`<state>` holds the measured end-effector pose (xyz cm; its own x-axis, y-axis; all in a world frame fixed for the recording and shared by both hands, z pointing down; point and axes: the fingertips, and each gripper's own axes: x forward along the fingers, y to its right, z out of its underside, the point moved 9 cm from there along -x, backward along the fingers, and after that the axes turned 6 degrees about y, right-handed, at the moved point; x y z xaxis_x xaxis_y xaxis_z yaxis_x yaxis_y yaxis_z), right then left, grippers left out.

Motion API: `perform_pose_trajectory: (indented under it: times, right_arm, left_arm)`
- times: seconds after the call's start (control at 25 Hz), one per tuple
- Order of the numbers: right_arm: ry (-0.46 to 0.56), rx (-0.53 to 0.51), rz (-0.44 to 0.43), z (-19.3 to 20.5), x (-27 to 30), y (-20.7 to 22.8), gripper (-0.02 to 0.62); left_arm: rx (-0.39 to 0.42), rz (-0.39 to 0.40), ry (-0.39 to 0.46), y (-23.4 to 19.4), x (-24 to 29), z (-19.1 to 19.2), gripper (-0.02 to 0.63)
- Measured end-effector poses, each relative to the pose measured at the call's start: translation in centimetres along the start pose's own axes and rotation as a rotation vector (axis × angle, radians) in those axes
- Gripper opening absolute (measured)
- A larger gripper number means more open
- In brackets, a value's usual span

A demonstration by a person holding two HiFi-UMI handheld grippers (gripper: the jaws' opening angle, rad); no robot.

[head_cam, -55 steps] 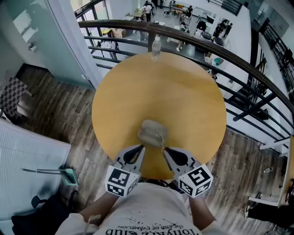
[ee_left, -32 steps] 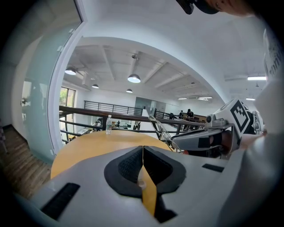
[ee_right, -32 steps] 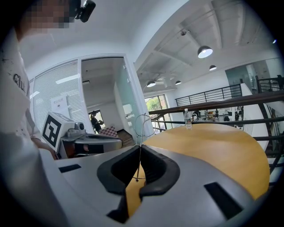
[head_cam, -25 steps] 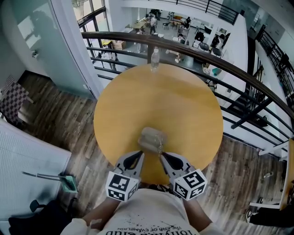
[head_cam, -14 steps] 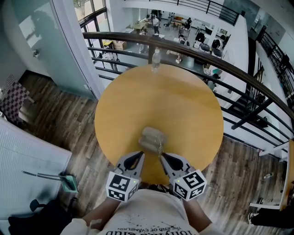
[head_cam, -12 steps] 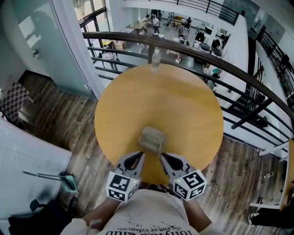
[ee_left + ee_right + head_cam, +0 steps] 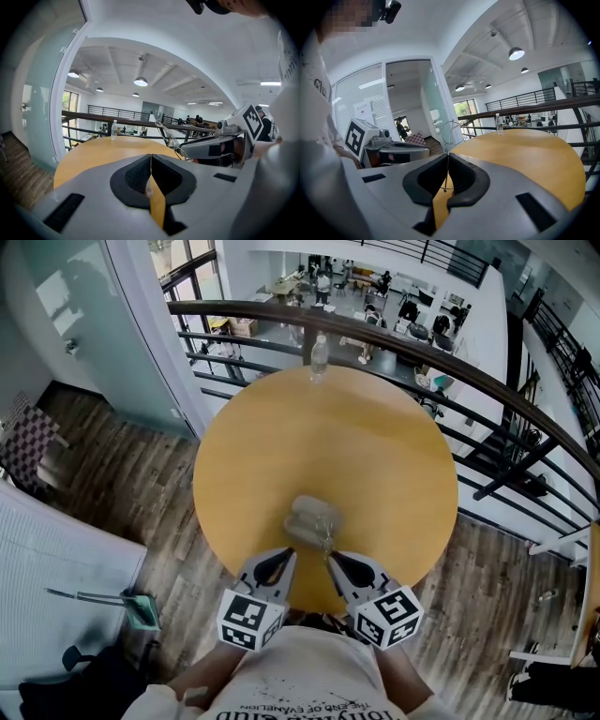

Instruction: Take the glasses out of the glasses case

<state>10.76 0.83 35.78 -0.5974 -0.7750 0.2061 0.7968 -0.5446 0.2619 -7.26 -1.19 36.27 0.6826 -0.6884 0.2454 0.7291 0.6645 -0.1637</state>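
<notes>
Basically nothing moved in the last second. The glasses (image 7: 450, 137) are out, pinched by one wire temple in the right gripper's (image 7: 447, 157) clenched fingers, just beside the near end of the glasses case (image 7: 309, 517) on the tabletop (image 7: 375, 446). Extraction looks done. The left gripper's (image 7: 151, 157) fingers are clenched on nothing. Only the right gripper view shows the pinch; the head view barely resolves the frame.
</notes>
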Motion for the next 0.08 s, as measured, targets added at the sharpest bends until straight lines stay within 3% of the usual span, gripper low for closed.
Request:
perform_pose_trajectory:
  times: [0.08]
  right_arm:
    - [-0.004,-0.004,0.000,-0.09,0.19,-0.04,0.032]
  left_arm:
    - [0.000,0.000,0.000,-0.18,0.02,-0.01,0.025]
